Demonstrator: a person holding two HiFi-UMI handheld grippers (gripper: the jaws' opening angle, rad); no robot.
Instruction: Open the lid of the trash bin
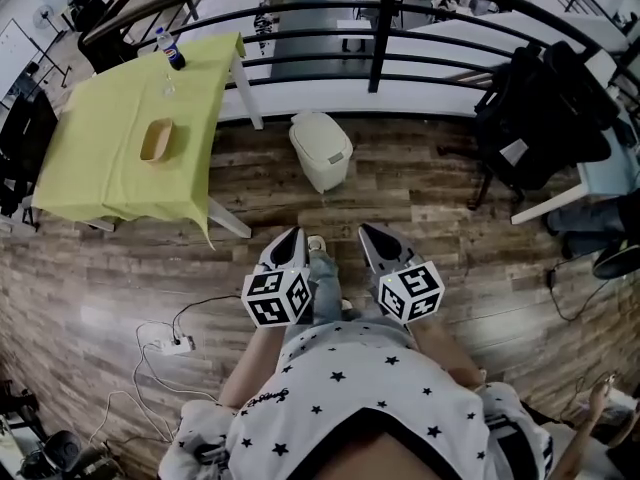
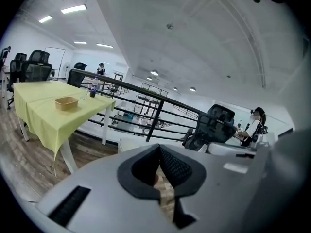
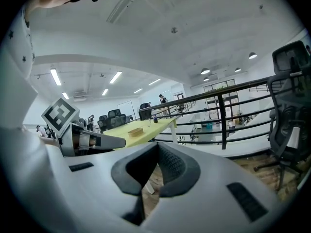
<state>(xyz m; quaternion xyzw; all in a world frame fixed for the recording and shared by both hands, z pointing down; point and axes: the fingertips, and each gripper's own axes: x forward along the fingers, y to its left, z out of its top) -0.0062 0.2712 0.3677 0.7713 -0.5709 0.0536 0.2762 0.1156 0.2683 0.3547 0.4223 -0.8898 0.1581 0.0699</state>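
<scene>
The white trash bin (image 1: 320, 149) stands on the wood floor in front of the black railing, with its lid down. Both grippers are held close to the person's body, well short of the bin and not touching it. In the head view my left gripper (image 1: 292, 236) and my right gripper (image 1: 368, 232) point towards the bin. Each has its jaws together and nothing between them. The left gripper view (image 2: 158, 147) shows only the bin's pale top (image 2: 130, 143) just over the jaws. From the right gripper view (image 3: 158, 145), the left gripper (image 3: 77, 132) shows at the left.
A table with a yellow cloth (image 1: 120, 158) stands left of the bin, bearing a shallow tan bowl (image 1: 156, 140) and a bottle (image 1: 171, 50). A black office chair (image 1: 540, 108) is at the right. A power strip with cables (image 1: 175, 345) lies on the floor at the left.
</scene>
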